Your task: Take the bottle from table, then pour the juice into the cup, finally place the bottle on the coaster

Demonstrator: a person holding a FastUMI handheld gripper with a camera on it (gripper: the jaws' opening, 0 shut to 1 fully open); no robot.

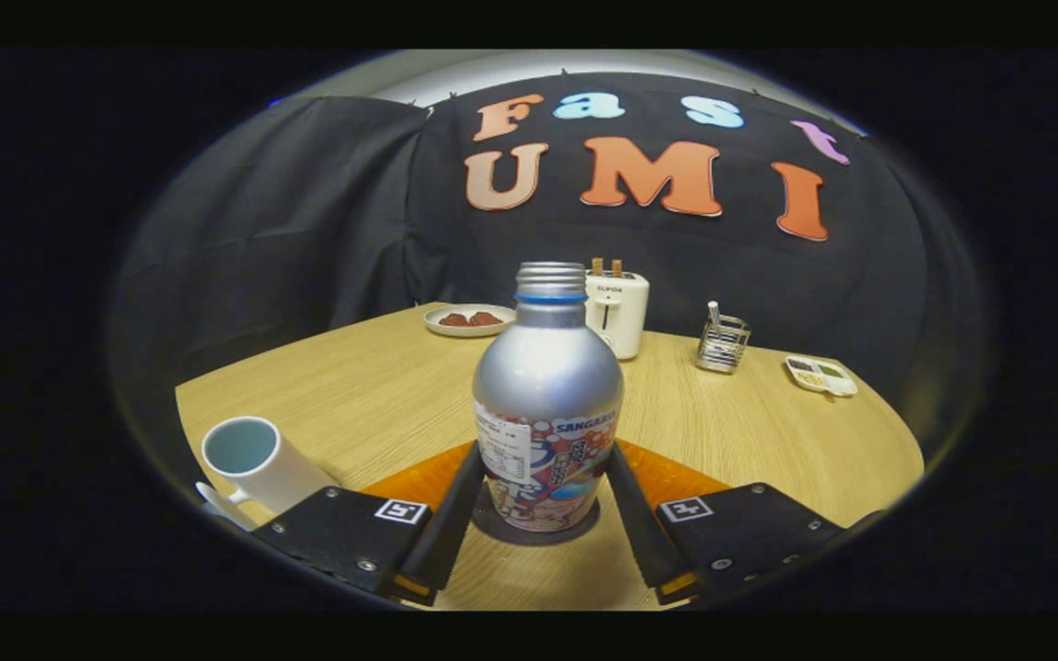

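A silver metal bottle [547, 386] with a printed label and no cap stands upright between my fingers. Its base rests on a dark round disc [495, 525] that looks like the coaster. My gripper [543, 473] is shut on the bottle, with one finger against each side of the label. A white mug [249, 459] with a pale inside stands on the wooden table [382, 386] to the left of my left finger. I cannot tell whether it holds any liquid.
Beyond the bottle stand a white toaster [618, 312], a plate of brown food [469, 319], a wire holder [723, 342] and a small white dish [821, 375]. An orange patch [676, 477] shows on the table outside both fingers. The table's edge curves round on the right.
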